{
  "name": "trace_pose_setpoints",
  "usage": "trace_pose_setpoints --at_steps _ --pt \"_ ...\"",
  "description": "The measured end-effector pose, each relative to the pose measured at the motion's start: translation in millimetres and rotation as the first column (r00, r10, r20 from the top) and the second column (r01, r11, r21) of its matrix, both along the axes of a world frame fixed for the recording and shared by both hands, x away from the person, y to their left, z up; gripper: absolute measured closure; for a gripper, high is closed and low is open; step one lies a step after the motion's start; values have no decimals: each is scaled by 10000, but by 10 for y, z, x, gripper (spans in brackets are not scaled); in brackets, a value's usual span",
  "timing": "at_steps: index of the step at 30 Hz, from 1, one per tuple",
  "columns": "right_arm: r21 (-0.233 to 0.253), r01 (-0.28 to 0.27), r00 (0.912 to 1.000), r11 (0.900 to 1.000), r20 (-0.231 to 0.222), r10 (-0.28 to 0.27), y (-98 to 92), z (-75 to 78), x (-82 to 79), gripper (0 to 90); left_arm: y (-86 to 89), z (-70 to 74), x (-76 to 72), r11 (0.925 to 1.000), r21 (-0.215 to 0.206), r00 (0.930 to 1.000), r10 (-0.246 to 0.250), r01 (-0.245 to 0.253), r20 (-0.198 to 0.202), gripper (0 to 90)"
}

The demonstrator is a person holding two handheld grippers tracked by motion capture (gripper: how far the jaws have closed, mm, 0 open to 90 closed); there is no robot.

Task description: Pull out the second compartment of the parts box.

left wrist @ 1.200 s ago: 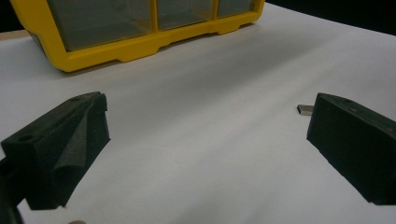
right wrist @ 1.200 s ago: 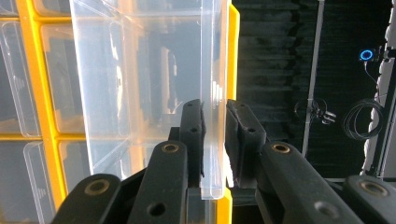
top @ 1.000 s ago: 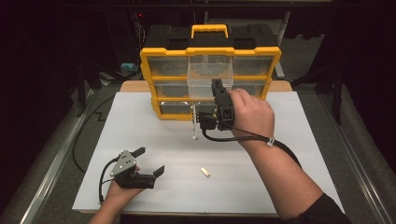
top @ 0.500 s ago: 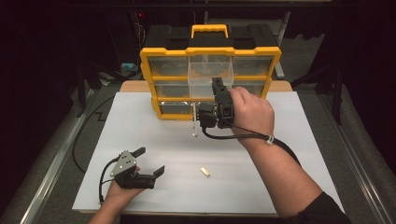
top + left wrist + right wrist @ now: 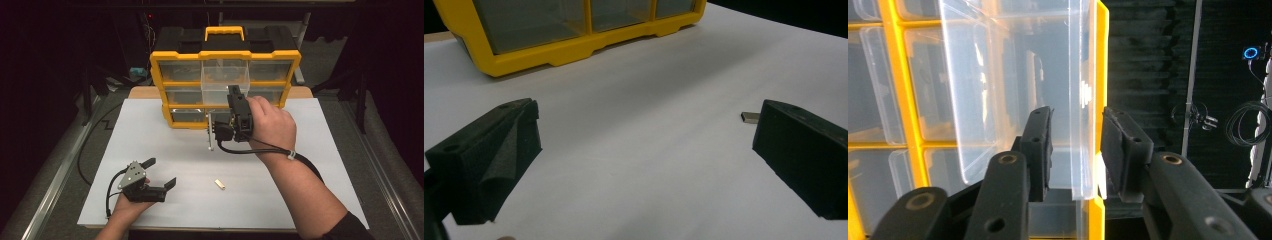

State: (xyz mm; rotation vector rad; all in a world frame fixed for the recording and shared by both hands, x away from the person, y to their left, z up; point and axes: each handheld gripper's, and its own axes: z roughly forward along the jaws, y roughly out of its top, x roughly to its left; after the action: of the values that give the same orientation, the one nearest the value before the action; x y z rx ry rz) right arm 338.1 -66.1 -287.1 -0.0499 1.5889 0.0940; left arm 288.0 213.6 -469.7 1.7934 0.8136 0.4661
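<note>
The clear drawer [image 5: 225, 80] is being held drawn out of the top row's middle bay of the yellow organizer [image 5: 156, 85], standing proud of the frame. Against the earlier pictures almost nothing is being altered: drawer and right gripper [image 5: 233, 92] are being kept where they were, so the pull is judged to be finished or paused, with the drawer ready for loading.

In the right gripper view the drawer's front wall [image 5: 1083, 100] is being straddled by the right gripper [image 5: 1075, 145], one jaw inside and one outside. A sliver of gap is being shown on the outer side, so a firm clamp cannot be confirmed.

Nothing is being seen inside the drawer. Contents of the neighbouring closed drawers cannot be made out.

The left gripper [image 5: 161, 172] is being rested on the white table [image 5: 310, 150], jaws spread wide and empty. A small metal piece [image 5: 219, 184] is lying just beside it, untouched.
</note>
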Motion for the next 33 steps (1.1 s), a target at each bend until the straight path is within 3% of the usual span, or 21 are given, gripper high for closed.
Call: trace_pose_setpoints --at_steps 9,21,33 --pt "34 -125 9989 9999 -449 126 -126 -213 -105 579 -3 -3 5 10000 26 10000 29 -29 -42 0" --pt "-63 76 9893 10000 -1459 -85 -313 -803 -90 522 3 -7 9 9999 94 10000 53 -52 -45 0" --pt "-23 400 9634 9992 -2652 -392 -558 -1531 -176 502 11 -4 9 9999 98 10000 82 -82 -16 0"
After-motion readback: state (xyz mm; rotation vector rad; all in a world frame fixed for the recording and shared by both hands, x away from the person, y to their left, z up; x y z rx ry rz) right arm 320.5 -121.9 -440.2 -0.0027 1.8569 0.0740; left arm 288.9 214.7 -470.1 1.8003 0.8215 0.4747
